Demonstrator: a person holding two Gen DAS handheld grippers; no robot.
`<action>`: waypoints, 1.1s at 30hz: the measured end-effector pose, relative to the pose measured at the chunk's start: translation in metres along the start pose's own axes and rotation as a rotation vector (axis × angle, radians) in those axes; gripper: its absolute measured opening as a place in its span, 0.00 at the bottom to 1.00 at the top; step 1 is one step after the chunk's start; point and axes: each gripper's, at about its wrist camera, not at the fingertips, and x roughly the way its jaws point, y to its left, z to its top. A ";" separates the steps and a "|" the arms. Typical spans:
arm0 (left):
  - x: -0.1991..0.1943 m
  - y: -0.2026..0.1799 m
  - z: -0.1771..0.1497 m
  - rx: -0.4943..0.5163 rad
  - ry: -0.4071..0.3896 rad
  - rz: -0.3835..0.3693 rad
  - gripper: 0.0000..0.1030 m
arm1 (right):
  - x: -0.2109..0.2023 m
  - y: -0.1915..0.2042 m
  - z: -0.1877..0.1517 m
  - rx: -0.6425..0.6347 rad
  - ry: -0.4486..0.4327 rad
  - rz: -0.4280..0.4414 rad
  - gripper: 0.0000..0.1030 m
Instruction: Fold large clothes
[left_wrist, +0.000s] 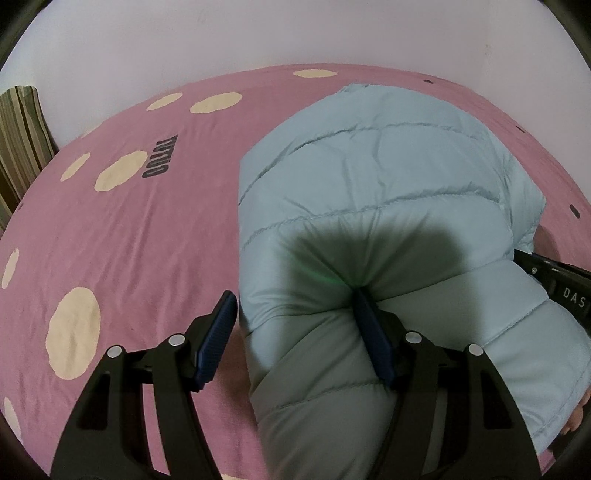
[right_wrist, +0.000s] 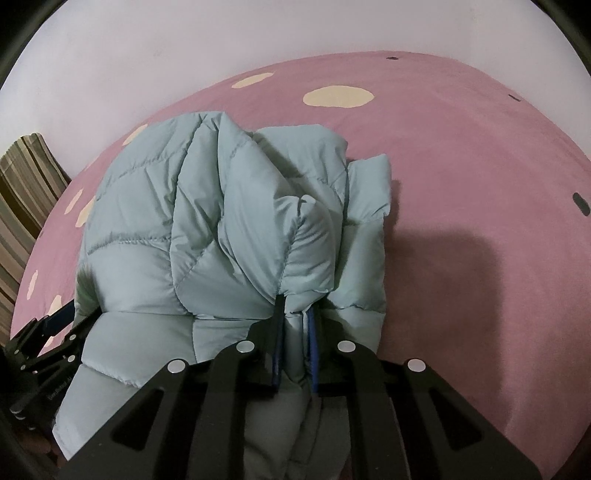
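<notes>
A light blue quilted puffer jacket (left_wrist: 373, 177) lies bunched on the pink bed. In the left wrist view my left gripper (left_wrist: 295, 328) is open wide; its right finger presses into the jacket's puffy fabric, its left finger hangs over the bare sheet. In the right wrist view the jacket (right_wrist: 207, 229) is folded over itself, and my right gripper (right_wrist: 295, 332) is shut on a thick fold of it near its front edge. The left gripper also shows at the far left of the right wrist view (right_wrist: 48, 332), partly under the jacket.
The pink sheet (left_wrist: 122, 236) has cream dots and dark lettering (left_wrist: 160, 157). A striped pillow (left_wrist: 20, 140) leans at the left against the pale wall (left_wrist: 295, 33). It also shows in the right wrist view (right_wrist: 26, 192). Bare sheet (right_wrist: 480, 203) lies right of the jacket.
</notes>
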 end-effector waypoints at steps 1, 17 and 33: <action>-0.001 0.000 0.000 0.000 -0.001 0.000 0.64 | -0.002 0.001 -0.001 -0.003 -0.002 -0.004 0.12; -0.052 0.022 0.024 -0.041 -0.053 -0.055 0.62 | -0.055 0.004 0.001 -0.010 -0.036 -0.056 0.27; 0.019 -0.005 0.083 0.072 0.025 0.049 0.57 | -0.010 0.016 0.059 -0.004 -0.026 -0.069 0.27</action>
